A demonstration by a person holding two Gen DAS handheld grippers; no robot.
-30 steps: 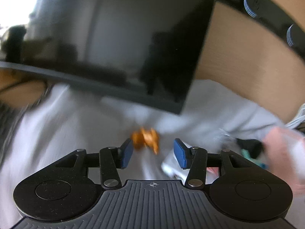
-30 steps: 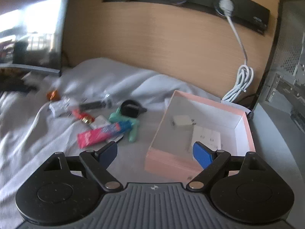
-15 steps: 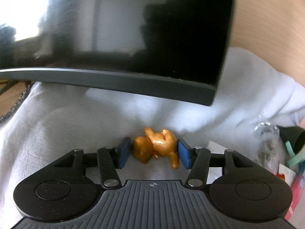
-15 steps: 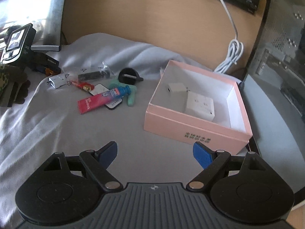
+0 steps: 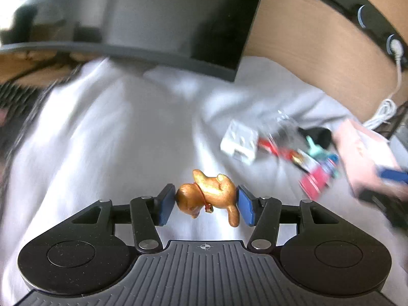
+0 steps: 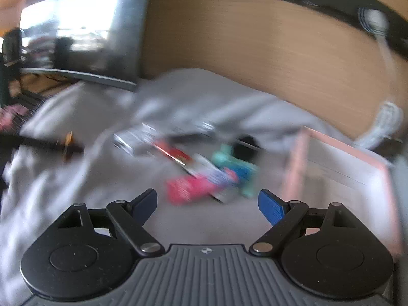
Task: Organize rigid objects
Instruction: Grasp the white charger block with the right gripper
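My left gripper [image 5: 206, 207] is shut on a small golden-brown animal figurine [image 5: 207, 197] and holds it above the white cloth [image 5: 107, 148]. To its right lie a white adapter [image 5: 239, 144], a red tube [image 5: 315, 181] and a teal piece [image 5: 315, 148], all blurred. The pink box [image 5: 364, 158] is at the far right. My right gripper [image 6: 207, 205] is open and empty, above the cloth near the red tube [image 6: 188, 187], the teal piece [image 6: 234, 163] and the pink box [image 6: 339, 170].
A dark monitor [image 5: 153, 17] stands at the back left, also in the right wrist view [image 6: 84, 33]. A wooden wall panel [image 6: 255, 58] with a black socket strip [image 5: 357, 10] and a coiled white cable [image 5: 382, 112] runs behind.
My left gripper has closed on the figurine and lifted it, pulling back from the monitor. My right gripper has swung left and lower toward the pile; its view is now blurred.
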